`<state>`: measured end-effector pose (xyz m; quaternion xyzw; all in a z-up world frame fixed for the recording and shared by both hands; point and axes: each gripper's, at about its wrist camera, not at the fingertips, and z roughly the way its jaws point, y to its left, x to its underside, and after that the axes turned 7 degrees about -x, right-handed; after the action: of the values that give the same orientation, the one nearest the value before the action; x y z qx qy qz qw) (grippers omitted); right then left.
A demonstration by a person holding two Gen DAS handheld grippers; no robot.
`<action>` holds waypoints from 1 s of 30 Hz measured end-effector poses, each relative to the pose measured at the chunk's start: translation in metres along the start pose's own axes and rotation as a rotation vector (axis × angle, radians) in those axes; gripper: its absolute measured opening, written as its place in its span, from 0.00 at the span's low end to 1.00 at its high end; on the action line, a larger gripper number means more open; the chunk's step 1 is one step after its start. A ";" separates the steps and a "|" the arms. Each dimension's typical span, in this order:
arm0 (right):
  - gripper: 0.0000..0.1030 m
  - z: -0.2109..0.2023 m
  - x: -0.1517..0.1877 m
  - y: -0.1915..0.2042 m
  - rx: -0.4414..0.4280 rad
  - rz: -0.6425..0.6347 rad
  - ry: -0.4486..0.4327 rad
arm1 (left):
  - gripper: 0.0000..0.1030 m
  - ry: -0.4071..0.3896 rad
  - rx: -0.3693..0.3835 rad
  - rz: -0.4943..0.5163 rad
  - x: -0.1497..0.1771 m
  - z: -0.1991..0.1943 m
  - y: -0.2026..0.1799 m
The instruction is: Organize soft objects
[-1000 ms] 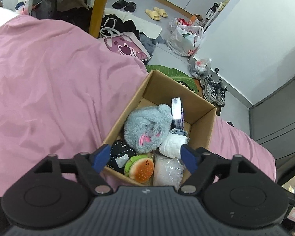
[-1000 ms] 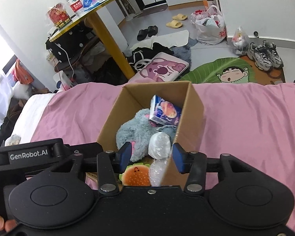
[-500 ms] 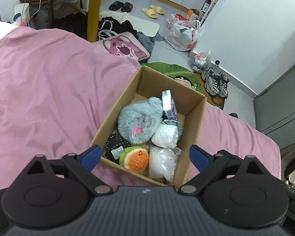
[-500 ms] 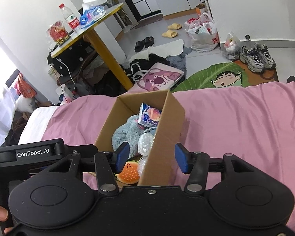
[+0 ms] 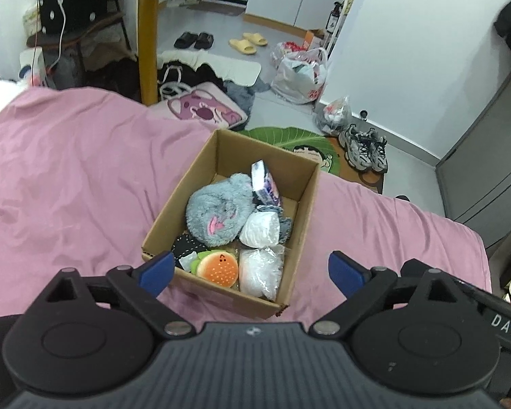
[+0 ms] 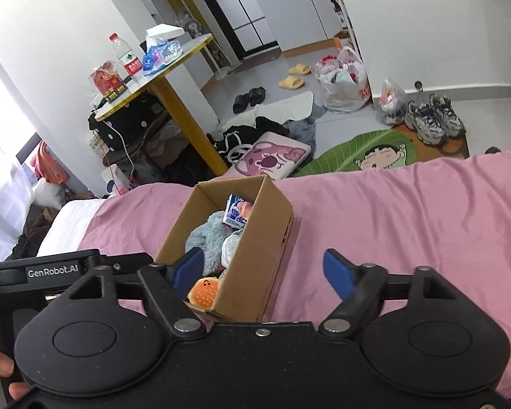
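On the pink bed (image 5: 68,177), near its far edge, sits an open cardboard box (image 5: 303,211) holding a grey plush toy (image 5: 218,211), a burger plush (image 5: 219,267) and bagged white items. The left gripper (image 5: 250,269) and right gripper (image 6: 264,271) have just been opening; both sets of fingers stand wide, gripping nothing.

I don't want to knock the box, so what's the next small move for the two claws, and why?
Probably draw both away from the cardboard box. The left claw and right claw have just been opening and hold nothing. The grey plush and burger toy sit inside, and no loose item shows on the pink bedcover.
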<state>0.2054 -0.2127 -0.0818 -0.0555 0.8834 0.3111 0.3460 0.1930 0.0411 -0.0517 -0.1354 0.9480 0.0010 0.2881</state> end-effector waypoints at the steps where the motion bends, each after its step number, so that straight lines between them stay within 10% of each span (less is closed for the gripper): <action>1: 0.82 -0.003 0.001 -0.001 -0.001 -0.006 -0.002 | 0.96 -0.013 0.001 0.004 0.002 -0.004 -0.002; 8: 1.00 -0.030 0.005 -0.007 0.002 -0.018 -0.019 | 1.00 -0.084 0.011 0.003 0.021 -0.034 -0.009; 30: 1.00 -0.116 0.011 0.018 -0.019 -0.009 -0.090 | 1.00 -0.258 0.046 0.049 0.046 -0.121 -0.008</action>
<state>0.1245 -0.2656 -0.0135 -0.0487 0.8637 0.3203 0.3860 0.0926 0.0118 0.0249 -0.1045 0.9059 0.0036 0.4104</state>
